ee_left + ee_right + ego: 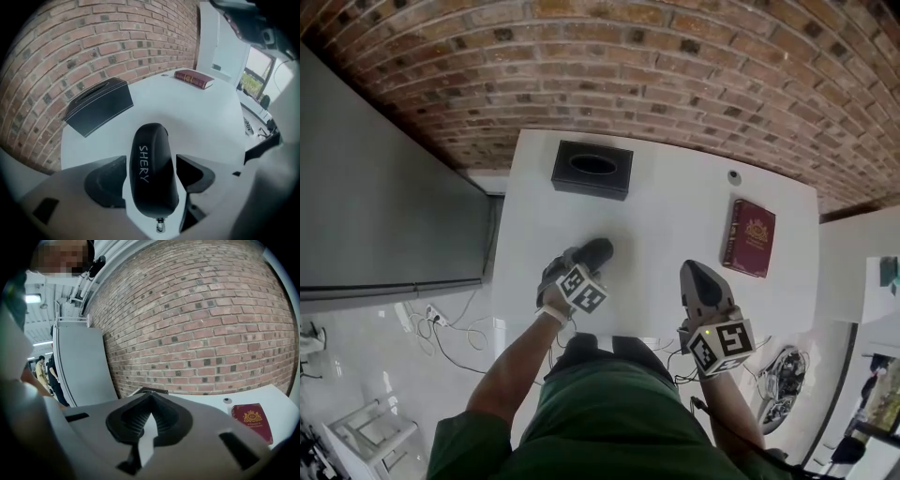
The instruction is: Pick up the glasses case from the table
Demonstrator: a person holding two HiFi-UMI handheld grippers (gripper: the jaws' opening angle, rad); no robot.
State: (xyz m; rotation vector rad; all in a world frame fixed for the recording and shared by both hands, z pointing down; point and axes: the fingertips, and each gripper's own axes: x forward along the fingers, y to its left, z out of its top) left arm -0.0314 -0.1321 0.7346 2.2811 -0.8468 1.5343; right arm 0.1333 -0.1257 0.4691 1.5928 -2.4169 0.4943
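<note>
Green short-sleeved shirt (600,412). The left tool (579,258) and right tool (697,272) are grey with black pads (105,187). Each carries a white cube (583,289) of black square markers. A black cable (698,407) hangs off the right.

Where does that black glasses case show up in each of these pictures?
Head view: glasses case near the middle of the white table.
Left gripper view: lower centre, between the open jaws of the left gripper.
Right gripper view: not in it.
Shared landmark: the dark red book, right of centre in all three.

Tissue box (592,169) well beyond glasses case (152,168)
</note>
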